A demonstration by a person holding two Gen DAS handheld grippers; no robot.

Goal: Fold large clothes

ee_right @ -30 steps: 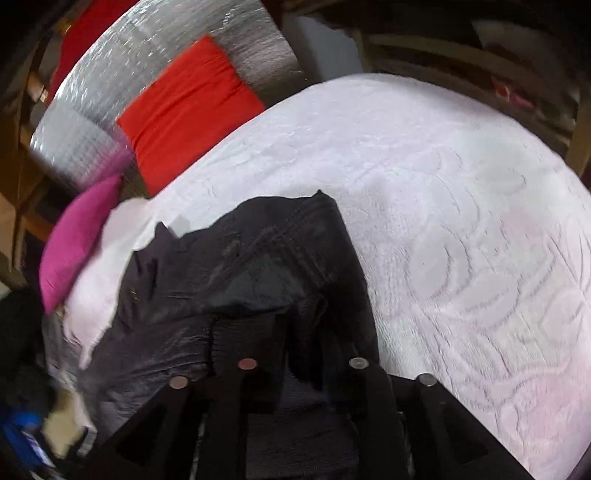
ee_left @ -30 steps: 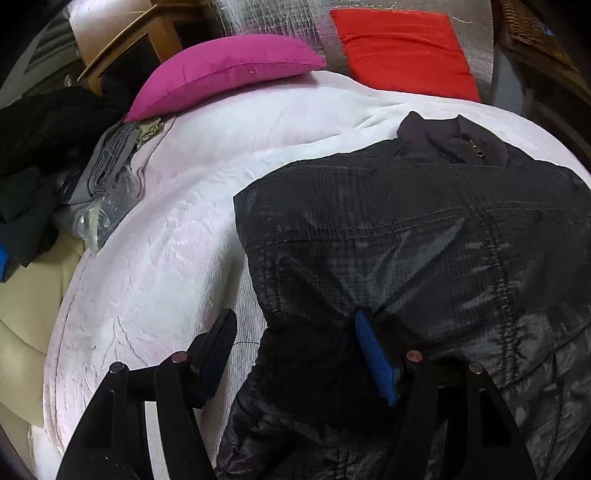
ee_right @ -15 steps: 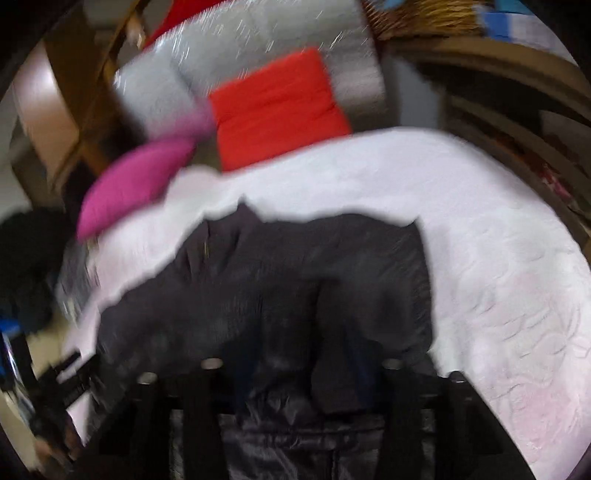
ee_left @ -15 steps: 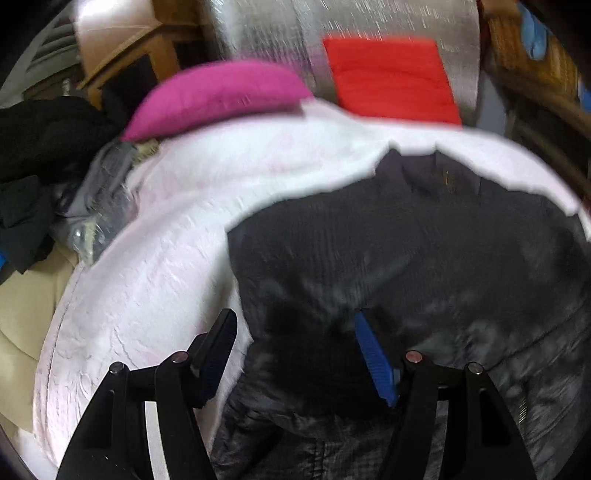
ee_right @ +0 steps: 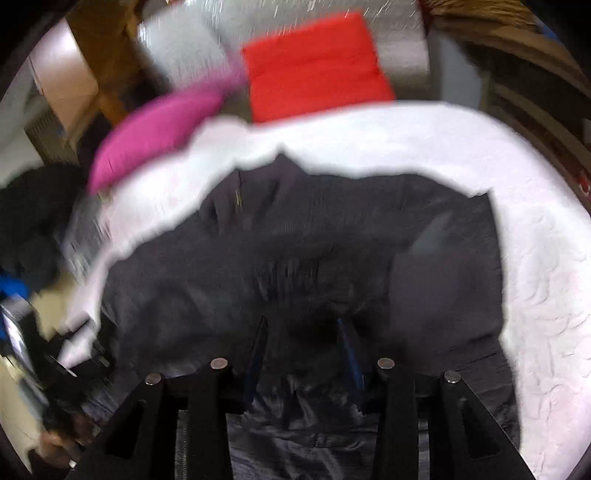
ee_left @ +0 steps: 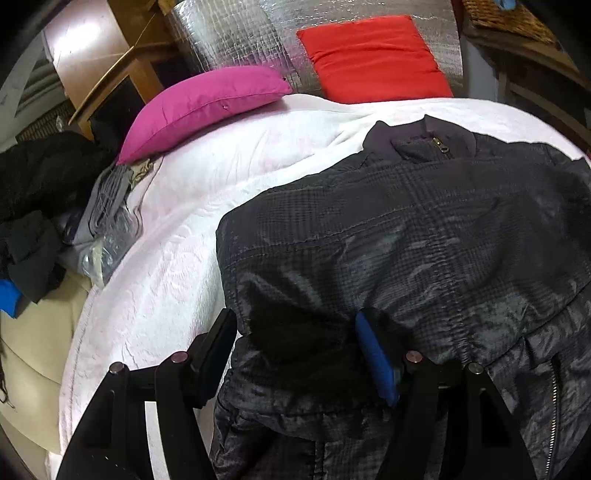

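Observation:
A large dark quilted jacket (ee_left: 406,240) lies spread on a white bedspread (ee_left: 166,277), with its zipped collar at the far end. My left gripper (ee_left: 295,343) hangs over the jacket's near left edge. Its jaws are wide apart, a dark bunch of fabric lies between them, and the blue pad's face is bare. In the blurred right wrist view the jacket (ee_right: 295,258) fills the middle. A sleeve (ee_right: 443,280) is folded over its right side. My right gripper (ee_right: 301,343) is low over the jacket's near part with its jaws opening. Dark fabric lies between them, loose from the pads.
A pink pillow (ee_left: 207,99) and a red cushion (ee_left: 373,59) sit at the head of the bed, against a silver foil panel (ee_left: 236,33). Dark clothes (ee_left: 37,192) and grey folded items (ee_left: 107,206) are heaped off the left edge. White bedspread (ee_right: 535,258) is bare to the right.
My right gripper has swung left over the jacket and rolled, and its jaws have parted from the fabric fold they were closed on. The left gripper has hardly shifted.

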